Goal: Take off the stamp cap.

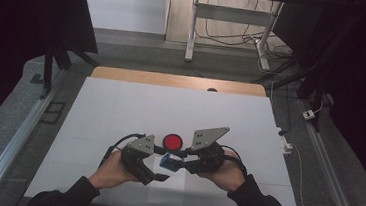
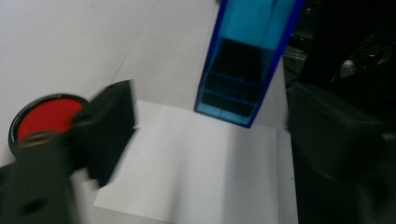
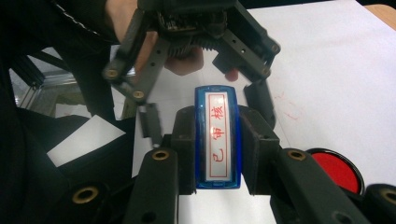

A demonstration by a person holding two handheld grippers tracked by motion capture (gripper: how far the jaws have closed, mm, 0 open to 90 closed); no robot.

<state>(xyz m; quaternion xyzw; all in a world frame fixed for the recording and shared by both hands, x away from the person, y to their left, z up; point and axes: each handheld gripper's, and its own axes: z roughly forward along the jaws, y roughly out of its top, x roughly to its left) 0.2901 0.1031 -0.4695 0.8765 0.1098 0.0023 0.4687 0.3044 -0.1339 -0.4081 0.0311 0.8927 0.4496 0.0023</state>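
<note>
A blue see-through stamp [image 3: 218, 140] with red characters on its white face sits between the pads of my right gripper [image 3: 218, 161], which is shut on it. In the high view the stamp [image 1: 168, 161] hangs just above the white table, with my right gripper [image 1: 177, 161] coming from the right. My left gripper [image 1: 160, 165] faces it from the left. Its fingers [image 3: 150, 123] stand on either side of the stamp's far end with a gap, so it is open. From the left gripper view the stamp [image 2: 240, 60] rises ahead of the left gripper [image 2: 217, 126].
A round red ink pad [image 1: 172, 142] in a black case lies on the white table [image 1: 120, 107] just beyond the grippers, also seen as the ink pad [image 2: 46, 116] beside my left jaw. A white sheet of paper [image 2: 196, 172] lies under the stamp, near the table's front edge.
</note>
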